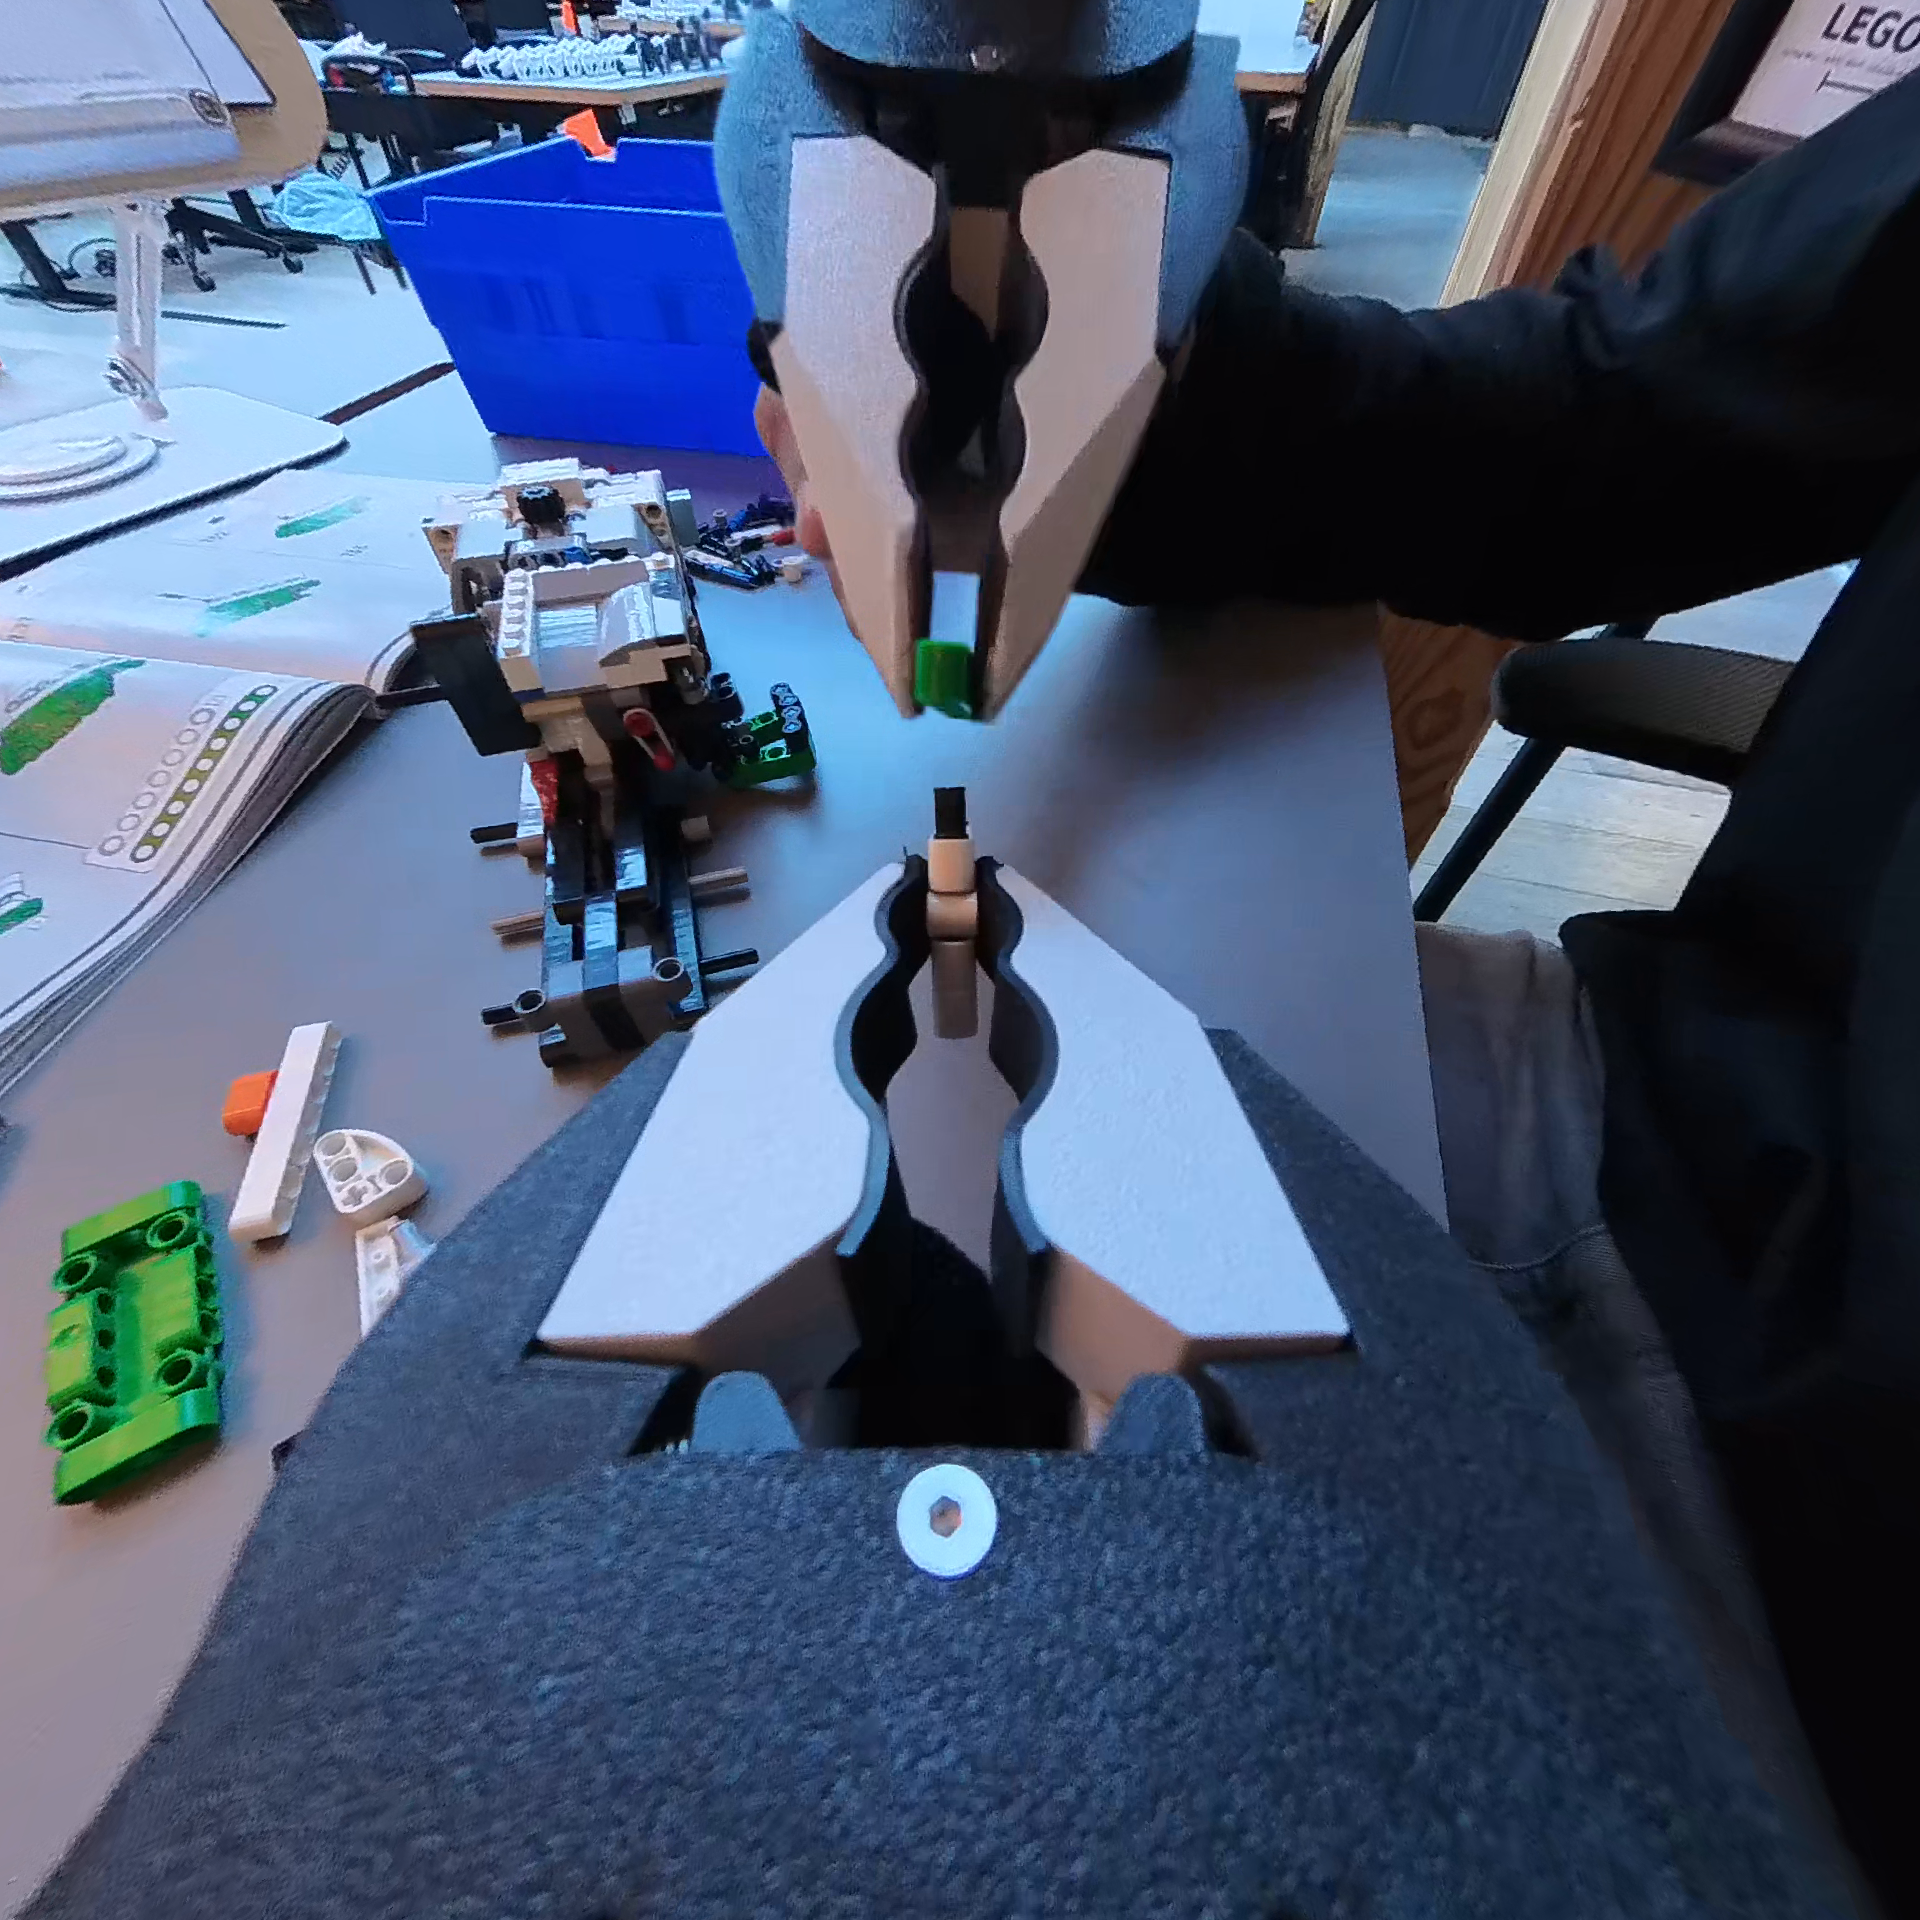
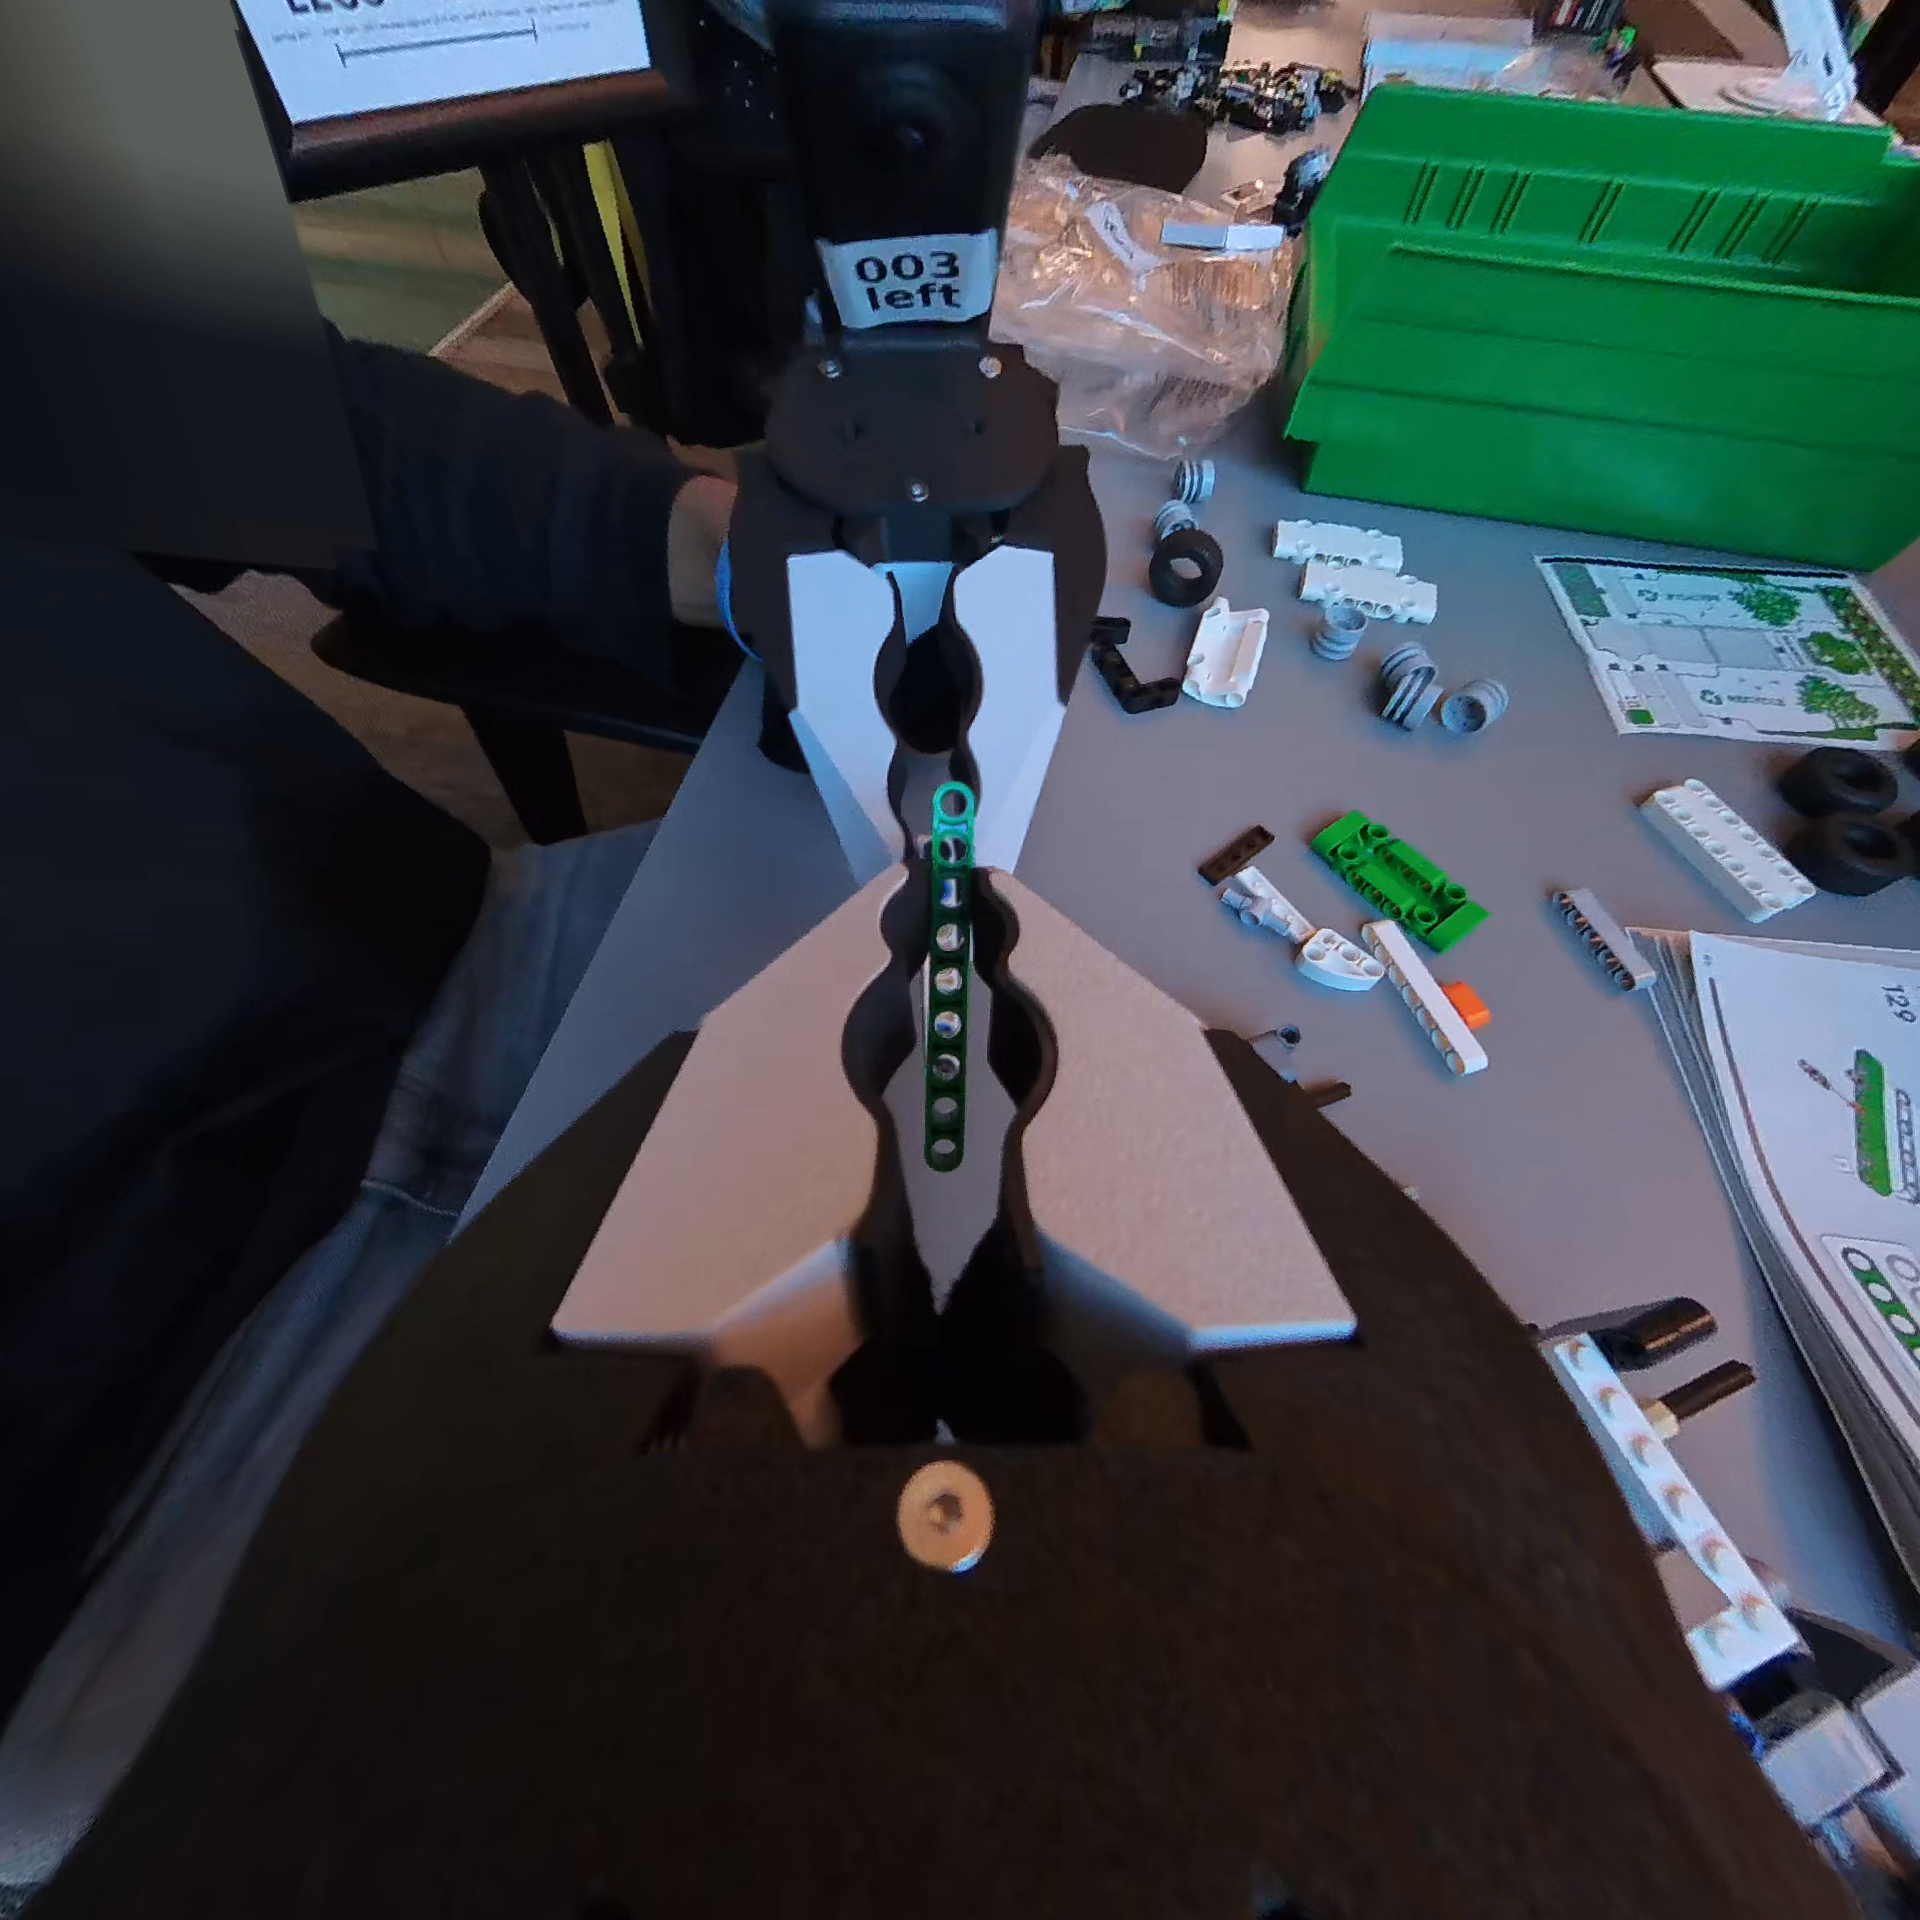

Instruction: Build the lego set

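My left gripper is shut on a small beige connector with a black pin tip that points forward. Facing it, my right gripper is shut on a thin green beam with holes, seen end-on. A short gap separates pin and beam. In the right wrist view the green beam lies lengthwise between my right gripper's fingers, its end hole sticking out toward the left gripper. Both are held above the grey table's edge. The part-built lego model stands to the left.
An open instruction booklet, a green panel, a white beam and an orange piece lie left. A blue bin stands behind. A green bin, plastic bag, tyres and loose parts are spread out. Both grippers' tips are close together, under 4 cm apart.
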`<action>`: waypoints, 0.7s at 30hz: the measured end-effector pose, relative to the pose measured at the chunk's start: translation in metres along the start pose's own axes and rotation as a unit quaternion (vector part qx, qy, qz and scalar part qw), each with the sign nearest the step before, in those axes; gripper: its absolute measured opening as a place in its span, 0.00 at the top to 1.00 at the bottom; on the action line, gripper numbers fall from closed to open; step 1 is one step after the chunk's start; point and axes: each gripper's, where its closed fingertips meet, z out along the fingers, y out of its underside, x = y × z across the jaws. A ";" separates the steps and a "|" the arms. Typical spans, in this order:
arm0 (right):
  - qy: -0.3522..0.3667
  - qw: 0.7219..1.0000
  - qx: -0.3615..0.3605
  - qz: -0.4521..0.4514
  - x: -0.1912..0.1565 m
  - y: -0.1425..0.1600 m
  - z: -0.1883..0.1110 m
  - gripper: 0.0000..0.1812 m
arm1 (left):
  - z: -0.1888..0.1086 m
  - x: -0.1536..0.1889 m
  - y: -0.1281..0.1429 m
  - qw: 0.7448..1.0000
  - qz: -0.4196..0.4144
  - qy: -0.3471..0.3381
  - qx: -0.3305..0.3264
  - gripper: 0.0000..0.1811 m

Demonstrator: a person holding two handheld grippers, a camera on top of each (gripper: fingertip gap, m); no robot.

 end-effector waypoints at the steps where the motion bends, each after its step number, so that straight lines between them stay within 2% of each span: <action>1: -0.005 1.000 0.000 -0.004 -0.003 0.001 0.002 0.97 | 0.000 0.000 0.000 1.000 -0.001 0.002 0.000 0.96; 5: -0.005 1.000 -0.008 0.001 -0.004 0.006 0.012 0.97 | 0.001 0.002 0.001 1.000 0.004 0.003 -0.005 0.96; 13: -0.023 1.000 -0.006 0.015 -0.006 0.008 0.014 0.97 | 0.005 0.003 0.006 1.000 0.003 0.009 -0.026 0.96; 21: -0.043 0.997 0.004 0.057 -0.004 0.011 0.012 0.96 | 0.003 0.003 0.005 1.000 -0.008 0.019 -0.020 0.96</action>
